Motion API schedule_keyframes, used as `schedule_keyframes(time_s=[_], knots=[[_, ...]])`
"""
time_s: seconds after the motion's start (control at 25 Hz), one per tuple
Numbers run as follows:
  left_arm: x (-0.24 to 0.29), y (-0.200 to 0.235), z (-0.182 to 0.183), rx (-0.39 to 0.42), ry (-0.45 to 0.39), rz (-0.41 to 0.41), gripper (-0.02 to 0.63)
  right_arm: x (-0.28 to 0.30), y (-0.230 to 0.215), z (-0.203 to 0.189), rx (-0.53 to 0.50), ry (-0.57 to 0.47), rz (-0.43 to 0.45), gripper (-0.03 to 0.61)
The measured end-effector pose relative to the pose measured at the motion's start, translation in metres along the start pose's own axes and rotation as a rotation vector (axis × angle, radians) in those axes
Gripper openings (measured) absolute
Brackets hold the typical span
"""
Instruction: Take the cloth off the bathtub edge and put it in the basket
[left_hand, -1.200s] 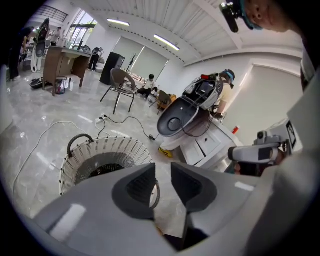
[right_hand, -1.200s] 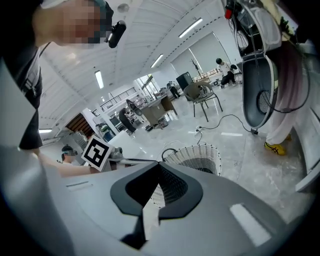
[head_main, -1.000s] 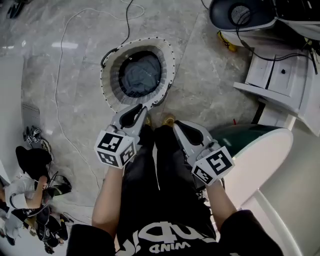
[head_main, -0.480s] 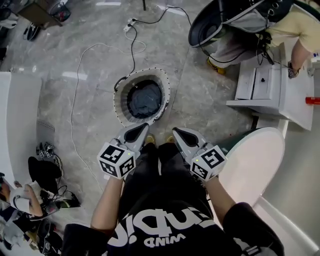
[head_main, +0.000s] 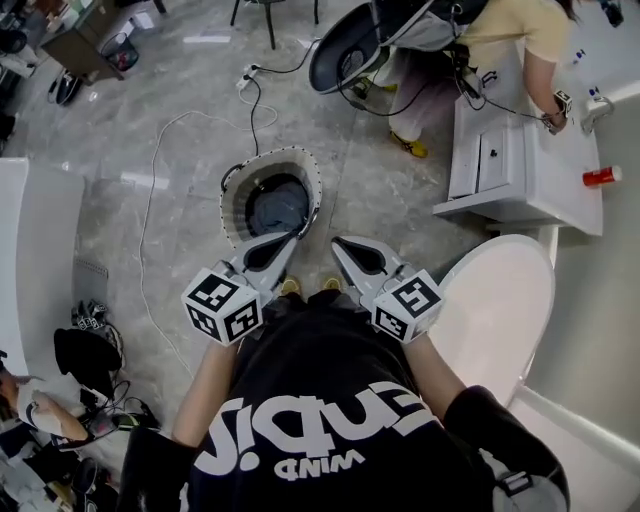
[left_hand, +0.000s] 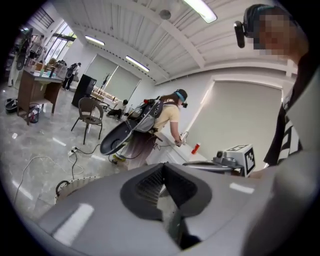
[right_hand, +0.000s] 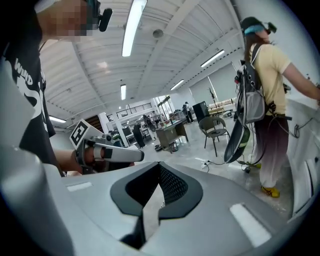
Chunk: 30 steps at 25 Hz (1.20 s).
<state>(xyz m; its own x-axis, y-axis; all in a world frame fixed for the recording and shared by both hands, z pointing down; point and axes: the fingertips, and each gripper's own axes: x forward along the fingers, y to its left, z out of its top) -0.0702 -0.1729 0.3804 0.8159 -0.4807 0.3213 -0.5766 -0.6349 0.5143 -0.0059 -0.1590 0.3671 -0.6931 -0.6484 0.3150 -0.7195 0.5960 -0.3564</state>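
The white woven basket (head_main: 236, 180) stands on the marble floor ahead of my feet, with the grey-blue cloth (head_main: 277, 208) bunched inside it. My left gripper (head_main: 291, 238) hovers above the basket's near rim, jaws shut with nothing between them. Beside it, my right gripper (head_main: 337, 244) is also shut and empty. The white bathtub edge (head_main: 497, 305) curves at my right and is bare. In the left gripper view the left gripper (left_hand: 164, 165) points out across the room, and the basket rim (left_hand: 70, 186) shows low at the left. The right gripper (right_hand: 159, 164) looks level too.
A person in a yellow shirt (head_main: 515, 30) wearing a backpack rig stands at a white cabinet (head_main: 505, 165), which has a red can (head_main: 601, 177) on it. A cable (head_main: 150, 205) snakes over the floor left of the basket. Bags and gear (head_main: 80, 350) are piled at the far left.
Both grippers have lifted up and away from the basket, which now looks smaller and farther off. The cloth stays in the basket. More of the room and the other person has come into view.
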Motion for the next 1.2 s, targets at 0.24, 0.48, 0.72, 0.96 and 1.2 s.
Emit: schedule_keyframes(time_s=[0.24,0.48,0.72,0.96,1.2], knots=[[-0.007,-0.019,0.033,0.09,-0.08,-0.046,0.0,-0.014,-0.001,0.029,-0.081,-0.074,0.005,0.009],[-0.018,-0.021,0.054,0.193,-0.142,-0.024,-0.002,-0.019,0.005,0.048,-0.162,-0.122,0.063,0.009],[-0.025,-0.022,0.048,0.285,-0.142,0.024,-0.002,-0.025,0.012,0.058,-0.248,-0.145,0.114,0.009],[-0.034,-0.022,0.048,0.245,-0.195,0.047,-0.002,-0.029,0.014,0.06,-0.255,-0.16,0.119,0.009],[-0.033,-0.024,0.046,0.244,-0.198,0.053,-0.002,-0.03,0.012,0.062,-0.244,-0.163,0.125,0.009]])
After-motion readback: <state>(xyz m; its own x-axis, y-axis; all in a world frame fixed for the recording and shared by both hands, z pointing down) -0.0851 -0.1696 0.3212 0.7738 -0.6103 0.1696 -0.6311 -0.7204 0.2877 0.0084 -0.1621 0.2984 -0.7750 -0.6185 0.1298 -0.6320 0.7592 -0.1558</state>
